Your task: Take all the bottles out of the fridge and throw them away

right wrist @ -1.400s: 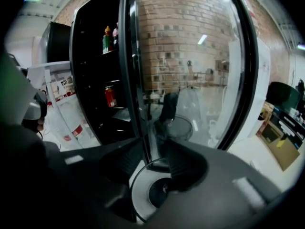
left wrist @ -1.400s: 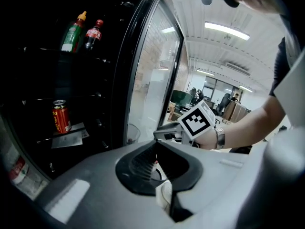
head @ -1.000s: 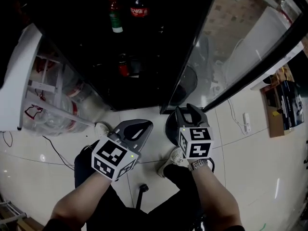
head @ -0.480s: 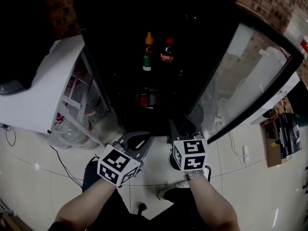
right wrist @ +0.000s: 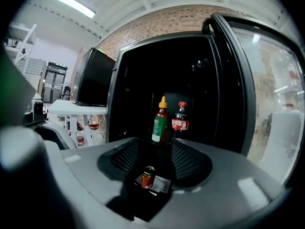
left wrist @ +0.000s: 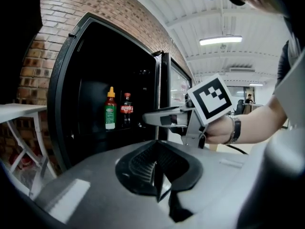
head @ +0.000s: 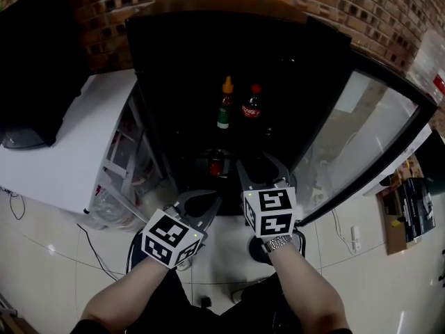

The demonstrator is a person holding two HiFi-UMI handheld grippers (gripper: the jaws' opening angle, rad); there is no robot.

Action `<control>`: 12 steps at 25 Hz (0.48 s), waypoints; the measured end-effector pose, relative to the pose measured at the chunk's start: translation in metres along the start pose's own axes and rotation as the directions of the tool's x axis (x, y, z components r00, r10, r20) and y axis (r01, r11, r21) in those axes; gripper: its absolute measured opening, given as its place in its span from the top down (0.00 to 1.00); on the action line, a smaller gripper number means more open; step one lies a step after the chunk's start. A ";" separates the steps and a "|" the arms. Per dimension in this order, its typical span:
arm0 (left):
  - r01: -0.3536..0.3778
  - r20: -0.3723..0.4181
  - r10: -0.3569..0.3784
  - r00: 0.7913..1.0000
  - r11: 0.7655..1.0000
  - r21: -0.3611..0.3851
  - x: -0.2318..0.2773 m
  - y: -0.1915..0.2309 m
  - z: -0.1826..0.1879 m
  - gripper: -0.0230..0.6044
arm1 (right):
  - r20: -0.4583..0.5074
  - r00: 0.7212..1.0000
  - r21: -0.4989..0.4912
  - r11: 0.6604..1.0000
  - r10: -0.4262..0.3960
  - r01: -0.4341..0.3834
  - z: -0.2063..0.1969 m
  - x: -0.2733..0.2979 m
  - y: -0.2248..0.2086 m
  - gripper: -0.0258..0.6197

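Right tool (head: 259, 165) has just been opening, empty, at the fridge (head: 149, 68) edge; left tool (head: 199, 201) shut, empty; green bottle (head: 224, 106) and cola bottle (head: 251, 105) well inside.

The fridge (head: 208, 40) stands open to the front, but its glass door (head: 361, 138) is swung out and walls off the right side, and a white table (head: 62, 145) crowds its left flank. On the upper shelf the sauce bottle (head: 224, 103) and cola bottle (head: 252, 103) stand just beside each other, leaving little gap between them, with dark free room to either side. Below, a can (head: 215, 164) stands alone.
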State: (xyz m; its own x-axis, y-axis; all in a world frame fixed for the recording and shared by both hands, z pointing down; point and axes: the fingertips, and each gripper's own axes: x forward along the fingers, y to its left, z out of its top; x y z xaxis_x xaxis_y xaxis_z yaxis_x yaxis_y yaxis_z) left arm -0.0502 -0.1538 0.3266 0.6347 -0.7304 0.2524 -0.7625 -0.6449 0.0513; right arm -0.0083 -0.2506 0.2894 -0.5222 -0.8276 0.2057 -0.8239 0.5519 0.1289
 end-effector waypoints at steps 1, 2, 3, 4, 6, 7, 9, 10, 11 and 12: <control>0.000 0.005 0.000 1.000 1.000 0.004 0.001 0.005 0.004 0.96 | 0.007 1.000 -0.005 1.000 -0.002 0.002 0.007 0.005 0.000 0.66; -0.001 0.011 0.001 1.000 1.000 0.007 0.001 0.010 0.008 0.96 | 0.013 1.000 -0.009 1.000 -0.002 0.003 0.015 0.011 0.000 0.66; -0.002 0.015 0.002 1.000 1.000 0.008 0.001 0.015 0.011 0.96 | 0.018 1.000 -0.013 1.000 -0.002 0.002 0.021 0.017 0.001 0.65; -0.003 0.020 0.003 1.000 1.000 0.008 0.001 0.020 0.013 0.96 | 0.023 1.000 -0.017 1.000 -0.001 0.002 0.028 0.023 0.002 0.64; -0.004 0.027 0.004 1.000 1.000 0.009 0.001 0.029 0.017 0.96 | 0.032 0.999 -0.028 1.000 -0.002 0.003 0.041 0.035 0.004 0.64; -0.004 0.032 0.003 0.999 1.000 0.011 0.002 0.033 0.019 0.96 | 0.038 0.999 -0.034 0.999 -0.004 0.005 0.049 0.041 0.004 0.64; -0.003 0.042 0.002 0.999 1.000 0.015 0.002 0.041 0.023 0.96 | 0.047 0.999 -0.041 0.999 -0.010 0.012 0.063 0.055 0.004 0.64; -0.003 0.046 0.002 0.999 1.000 0.015 0.002 0.045 0.025 0.96 | 0.048 0.999 -0.041 0.999 -0.014 0.016 0.070 0.061 0.004 0.64; -0.003 0.050 0.003 0.999 1.000 0.015 0.001 0.049 0.027 0.96 | 0.046 0.999 -0.038 0.999 -0.019 0.021 0.075 0.068 0.003 0.64; -0.004 0.053 0.003 0.999 1.000 0.015 0.001 0.053 0.028 0.96 | 0.043 0.999 -0.035 0.999 -0.025 0.026 0.080 0.075 0.002 0.64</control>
State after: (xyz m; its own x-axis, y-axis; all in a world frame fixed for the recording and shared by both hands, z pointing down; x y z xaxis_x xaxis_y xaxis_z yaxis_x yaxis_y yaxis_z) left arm -0.0865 -0.1948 0.3023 0.6379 -0.7435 0.2007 -0.7633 -0.6451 0.0360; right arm -0.0669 -0.3200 0.2272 -0.5108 -0.8447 0.1600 -0.8292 0.5332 0.1676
